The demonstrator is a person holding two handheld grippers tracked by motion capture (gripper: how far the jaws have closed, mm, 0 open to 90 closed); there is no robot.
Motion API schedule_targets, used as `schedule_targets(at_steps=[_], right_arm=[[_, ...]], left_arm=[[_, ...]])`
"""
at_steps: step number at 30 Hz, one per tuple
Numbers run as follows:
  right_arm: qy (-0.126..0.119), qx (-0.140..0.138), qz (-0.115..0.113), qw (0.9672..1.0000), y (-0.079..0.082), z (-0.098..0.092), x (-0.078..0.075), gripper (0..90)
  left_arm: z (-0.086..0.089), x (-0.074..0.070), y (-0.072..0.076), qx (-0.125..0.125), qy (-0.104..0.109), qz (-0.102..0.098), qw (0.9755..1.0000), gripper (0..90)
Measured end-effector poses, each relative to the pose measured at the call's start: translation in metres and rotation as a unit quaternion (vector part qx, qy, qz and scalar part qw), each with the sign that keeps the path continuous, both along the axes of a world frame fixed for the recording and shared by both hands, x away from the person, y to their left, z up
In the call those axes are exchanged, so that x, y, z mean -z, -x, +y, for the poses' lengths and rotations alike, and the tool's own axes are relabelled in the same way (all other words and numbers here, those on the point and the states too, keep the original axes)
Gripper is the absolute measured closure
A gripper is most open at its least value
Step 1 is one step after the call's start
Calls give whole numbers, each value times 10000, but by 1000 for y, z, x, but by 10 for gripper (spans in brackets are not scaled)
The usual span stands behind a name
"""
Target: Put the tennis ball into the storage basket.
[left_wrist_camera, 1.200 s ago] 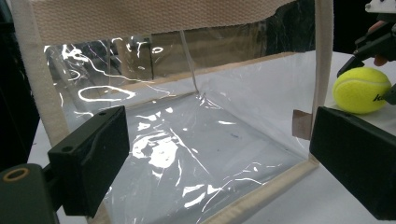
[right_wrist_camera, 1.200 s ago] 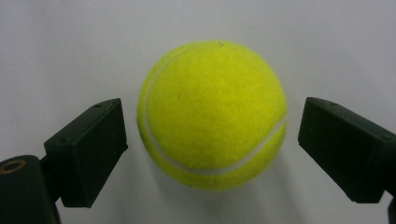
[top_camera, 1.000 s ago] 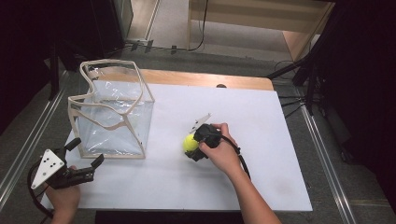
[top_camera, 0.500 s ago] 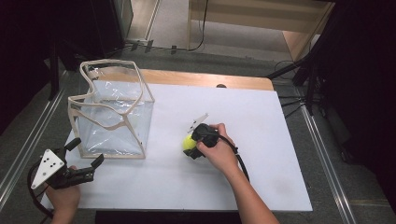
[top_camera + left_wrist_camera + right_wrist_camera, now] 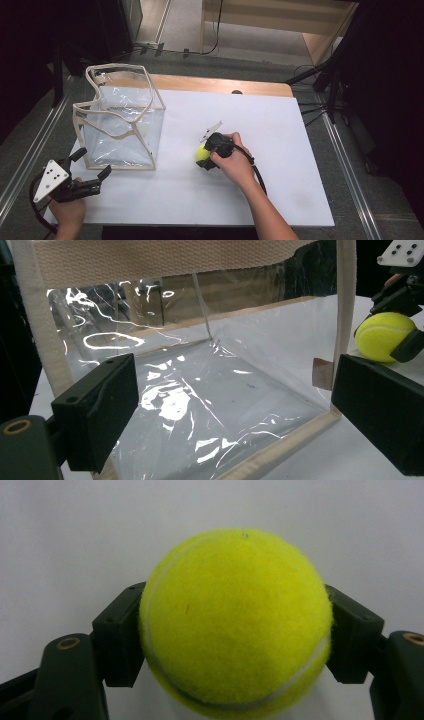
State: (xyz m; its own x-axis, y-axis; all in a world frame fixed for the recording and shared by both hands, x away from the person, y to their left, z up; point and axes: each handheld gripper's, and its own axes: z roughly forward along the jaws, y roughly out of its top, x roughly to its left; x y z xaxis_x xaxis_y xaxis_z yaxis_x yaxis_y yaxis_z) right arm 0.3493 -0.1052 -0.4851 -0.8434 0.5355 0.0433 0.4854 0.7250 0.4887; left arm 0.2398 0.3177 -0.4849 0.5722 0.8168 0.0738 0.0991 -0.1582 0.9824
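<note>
Right gripper (image 5: 235, 645): jaws have just been closing, now pinching tennis ball (image 5: 235, 622).
Left gripper (image 5: 235, 405): jaws spread, near tabletop's (image 5: 280, 130) left edge.
Meaning: ball probably ready for lifting.

Yellow tennis ball (image 5: 235, 625) between claw (image 5: 235, 640) jaws; white table (image 5: 75, 535)

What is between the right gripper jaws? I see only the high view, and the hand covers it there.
Observer: A yellow tennis ball; in the right gripper view the right gripper has just closed and both pads press its sides.
Operator: And the left gripper, is it holding something?
Observer: No. In the left gripper view the left gripper stands open, pointing at the clear bag.
Operator: Is something inside that bag?
Observer: Through its clear wall I see nothing inside.
</note>
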Motion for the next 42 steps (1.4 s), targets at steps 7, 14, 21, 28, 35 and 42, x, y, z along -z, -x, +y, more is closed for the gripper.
schedule_targets(at_steps=[7,14,21,28,35,42], right_arm=[[-70,-40,18,10000,0,1,-2,233],[-103,-60,-5,9999,-1,4,-5,233],[-151,-104,-8,9998,-2,9,-8,233],[-186,-180,-5,9997,-4,14,-10,233],[-201,-217,3,9996,-5,19,-12,233],[-230,-304,22,9993,-7,28,-16,233]], left_arm=[[0,0,0,5,3,1,10000,53],[0,0,0,5,4,-6,10000,54],[0,0,0,11,-2,0,10000,53],[0,0,0,3,2,-3,10000,54],[0,0,0,8,-2,3,10000,53],[0,0,0,4,-8,-6,10000,54]])
